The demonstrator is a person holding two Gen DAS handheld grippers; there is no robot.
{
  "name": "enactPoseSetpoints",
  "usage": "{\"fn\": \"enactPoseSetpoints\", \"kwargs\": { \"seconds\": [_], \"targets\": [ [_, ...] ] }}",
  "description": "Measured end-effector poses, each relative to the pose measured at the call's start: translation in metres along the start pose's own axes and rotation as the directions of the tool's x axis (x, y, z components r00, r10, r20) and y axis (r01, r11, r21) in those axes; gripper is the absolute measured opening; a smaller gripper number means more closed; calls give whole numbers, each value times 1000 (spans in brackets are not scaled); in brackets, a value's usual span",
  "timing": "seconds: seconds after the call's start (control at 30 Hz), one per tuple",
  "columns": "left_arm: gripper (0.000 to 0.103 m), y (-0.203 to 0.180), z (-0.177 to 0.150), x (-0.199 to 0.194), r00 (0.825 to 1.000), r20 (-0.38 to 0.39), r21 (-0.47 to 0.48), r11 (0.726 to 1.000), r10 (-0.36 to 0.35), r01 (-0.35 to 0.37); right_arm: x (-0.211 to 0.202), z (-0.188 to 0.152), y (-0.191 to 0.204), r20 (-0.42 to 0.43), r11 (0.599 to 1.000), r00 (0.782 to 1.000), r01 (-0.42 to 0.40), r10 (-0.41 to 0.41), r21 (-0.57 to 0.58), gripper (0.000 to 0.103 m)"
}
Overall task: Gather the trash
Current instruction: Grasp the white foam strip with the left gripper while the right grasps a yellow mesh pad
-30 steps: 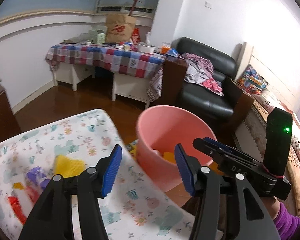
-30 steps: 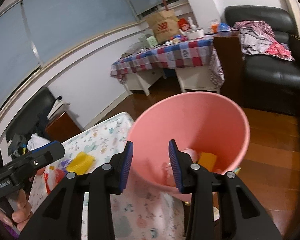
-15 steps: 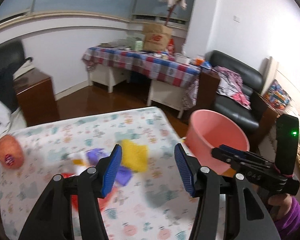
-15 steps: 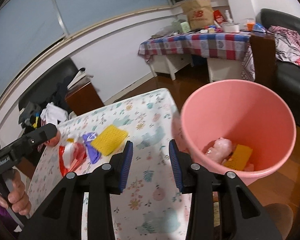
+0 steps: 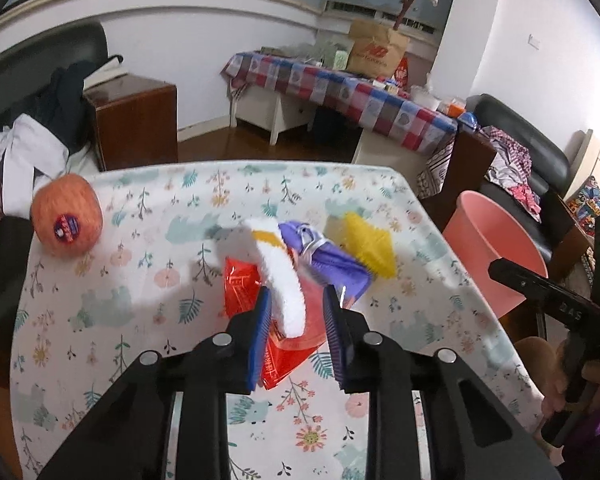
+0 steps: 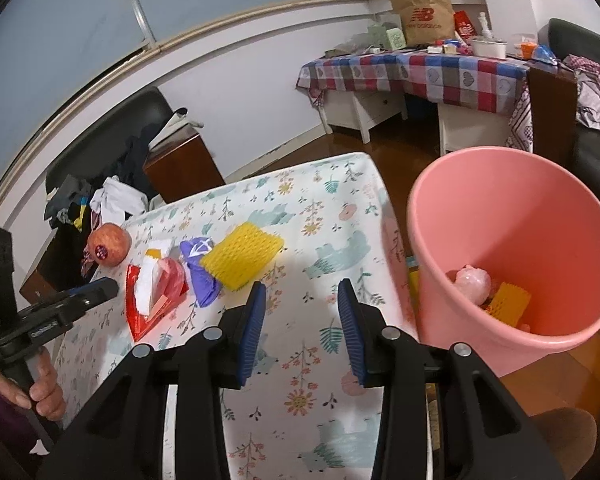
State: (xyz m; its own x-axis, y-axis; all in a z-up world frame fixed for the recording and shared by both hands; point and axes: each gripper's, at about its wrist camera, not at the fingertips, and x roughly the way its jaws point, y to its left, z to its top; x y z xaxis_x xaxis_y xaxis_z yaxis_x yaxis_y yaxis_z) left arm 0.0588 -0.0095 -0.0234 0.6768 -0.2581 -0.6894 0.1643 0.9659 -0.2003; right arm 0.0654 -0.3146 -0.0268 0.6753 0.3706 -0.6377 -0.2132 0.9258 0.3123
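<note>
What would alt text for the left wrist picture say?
The left tool, its jaws closing, straddles a white foam strip lying over a red wrapper on a floral tablecloth. Purple and yellow scraps lie beyond, an orange fruit far left, a pink bin right.

the left tool [image 5: 296, 332] has swung away from the pink bin [image 5: 496, 256], which filled the middle of its view a second ago and now sits at the right edge, and has come down over the trash pile on the flowered bench [image 5: 140, 264]. its jaws, wide apart before, are closing around the white foam strip [image 5: 280, 276] and the red wrapper [image 5: 244, 288] beneath it. the right tool [image 6: 300, 324] has shifted off the bin's mouth to hang over the bench, so the yellow foam net [image 6: 242, 256] and purple wrapper [image 6: 198, 268] now lie just ahead of it.
</note>
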Motion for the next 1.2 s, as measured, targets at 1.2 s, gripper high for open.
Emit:
{"fn": "enactPoseSetpoints", "kwargs": {
  "seconds": [1.2],
  "targets": [
    [15,14,0,4,1000,13,-51,999,-15,16,98,28,84,-144,971,989,-66,33,-232,38]
  ]
}}
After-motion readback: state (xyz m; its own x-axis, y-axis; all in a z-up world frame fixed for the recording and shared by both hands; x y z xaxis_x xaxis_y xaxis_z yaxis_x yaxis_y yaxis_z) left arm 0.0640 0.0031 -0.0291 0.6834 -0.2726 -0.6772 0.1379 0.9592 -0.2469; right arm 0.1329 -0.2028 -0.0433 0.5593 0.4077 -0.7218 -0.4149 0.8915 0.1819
